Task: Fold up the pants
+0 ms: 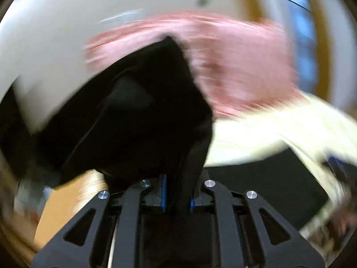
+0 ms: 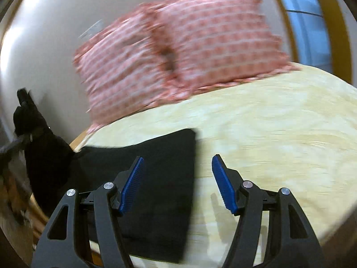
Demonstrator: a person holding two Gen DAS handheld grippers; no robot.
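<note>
**Operator:** My left tongs (image 1: 177, 197) are pressed together on the black pants (image 1: 142, 116), a bunch of cloth pinched between the blue pads (image 1: 164, 193). I hold that end up off the bed so the fabric hangs free and can be carried over, I think for the next fold.

**Observer:** And the other hand?

**Operator:** My right tongs (image 2: 177, 184) are spread wide with nothing between them, hovering just above the part of the pants (image 2: 156, 178) that lies flat on the yellow bedspread (image 2: 279, 145). I judge they are placed there to pin or take the near edge while the left carries its end across.

**Observer:** What does each camera give you that the other lacks?

**Operator:** The left view is heavily smeared, and the lifted cloth fills most of it. It shows the pinch itself, cloth running right down between the pads, but not how the rest lies. The right view shows that: a flat dark panel with a fairly straight right edge on the bed, and at far left the raised bunch (image 2: 33, 129) climbing to the other tool. It also shows the two pink patterned pillows (image 2: 178, 51) standing against the wall (image 2: 44, 33), well apart from the pants; in the left view they are only a pink streak (image 1: 234, 67).

**Observer:** How far along?

**Operator:** Partway, I would guess; I cannot count the layers.
</note>
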